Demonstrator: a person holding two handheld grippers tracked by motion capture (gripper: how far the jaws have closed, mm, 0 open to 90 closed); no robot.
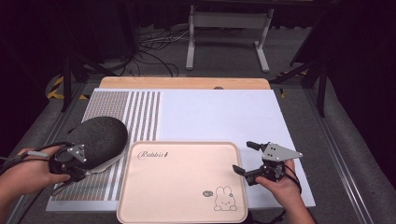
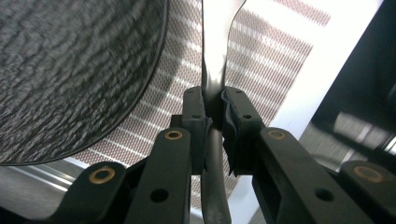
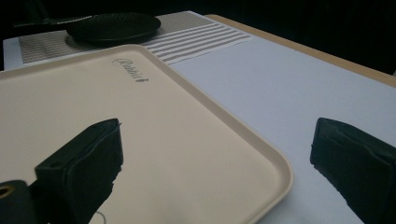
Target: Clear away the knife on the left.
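Tray (image 1: pixel 182 186) bare, dark pan (image 1: pixel 100 137) gripped in left tongs (image 2: pixel 214 109).

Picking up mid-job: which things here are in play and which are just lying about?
In play: left gripper, shut on the black plate at its rim; pink tray.
Lying about: striped mat, white sheet; right gripper open, empty.

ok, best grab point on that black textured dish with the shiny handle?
Grip the thin metal handle of the black textured dish, coming from its near-left end. The left gripper has its jaws shut on it there already; the handle is narrow and flat, while the bowl is too broad for the jaws.
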